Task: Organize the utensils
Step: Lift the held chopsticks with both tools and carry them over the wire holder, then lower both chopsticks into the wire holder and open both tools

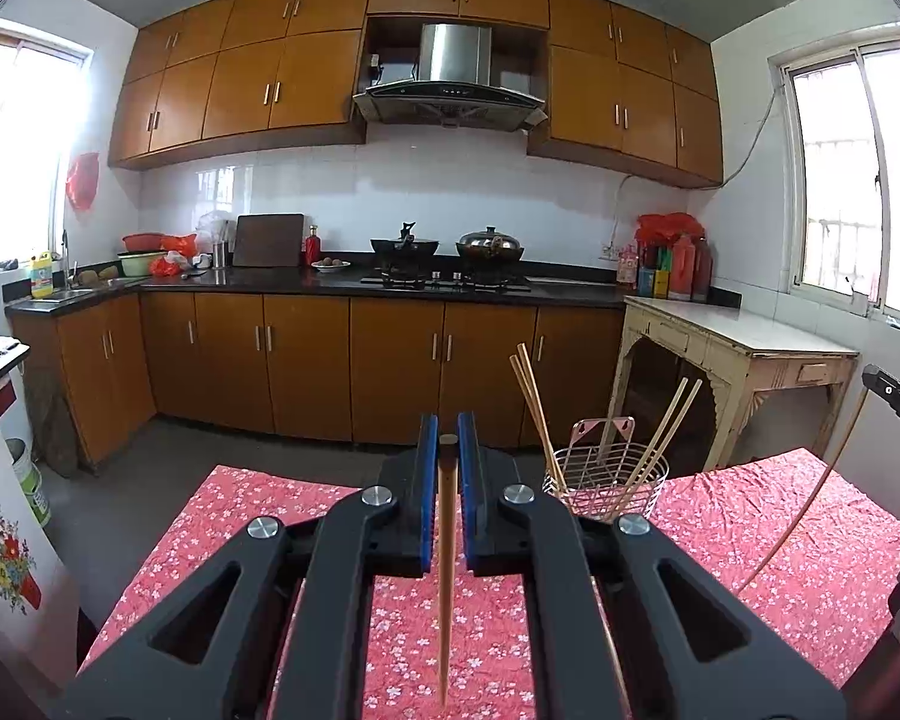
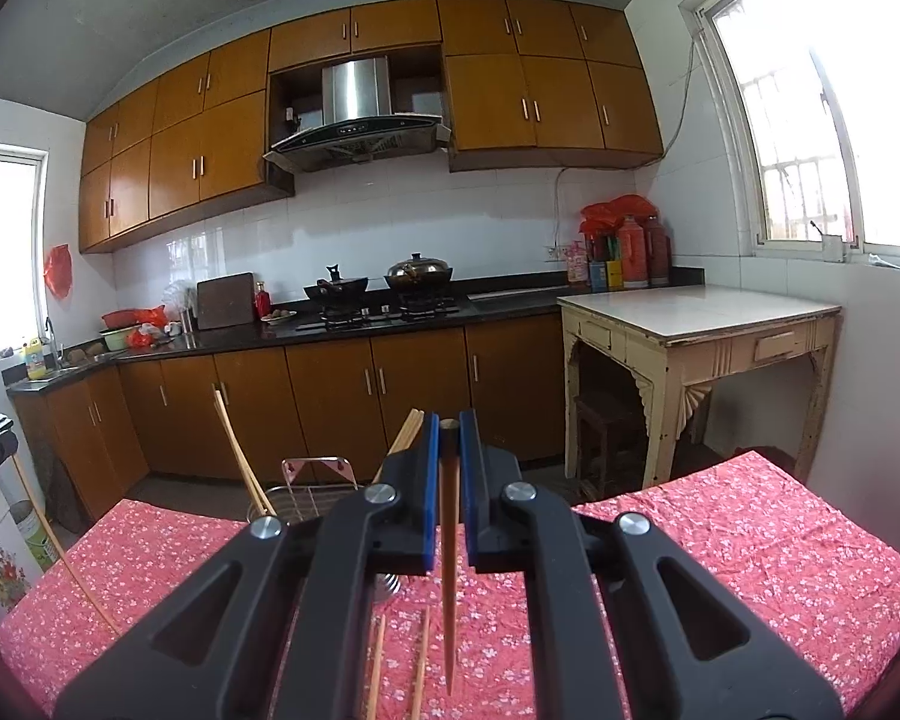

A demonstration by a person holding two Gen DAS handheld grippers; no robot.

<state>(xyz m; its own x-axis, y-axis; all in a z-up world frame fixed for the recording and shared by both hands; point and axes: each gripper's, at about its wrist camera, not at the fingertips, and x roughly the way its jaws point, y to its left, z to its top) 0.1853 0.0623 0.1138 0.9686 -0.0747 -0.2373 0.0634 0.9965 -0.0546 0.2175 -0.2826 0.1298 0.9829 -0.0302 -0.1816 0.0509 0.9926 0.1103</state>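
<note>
Gripping left: the left gripper [image 1: 448, 447], black with blue pads, is clamped narrow on a slim wooden chopstick [image 1: 446, 570] hanging point-down above the red floral tablecloth [image 1: 240, 516].
Gripping right: the right gripper [image 2: 448, 444] pinches a darker wooden chopstick [image 2: 448, 576] the same way, tip down.
Basket: a round wire utensil basket [image 1: 606, 483] stands on the cloth, beyond and right of the left gripper, holding several upright, leaning pale chopsticks [image 1: 534, 414].
Loose pieces: two more light chopsticks [image 2: 421, 660] lie flat on the cloth, nearer than the basket, under the right gripper.
</note>
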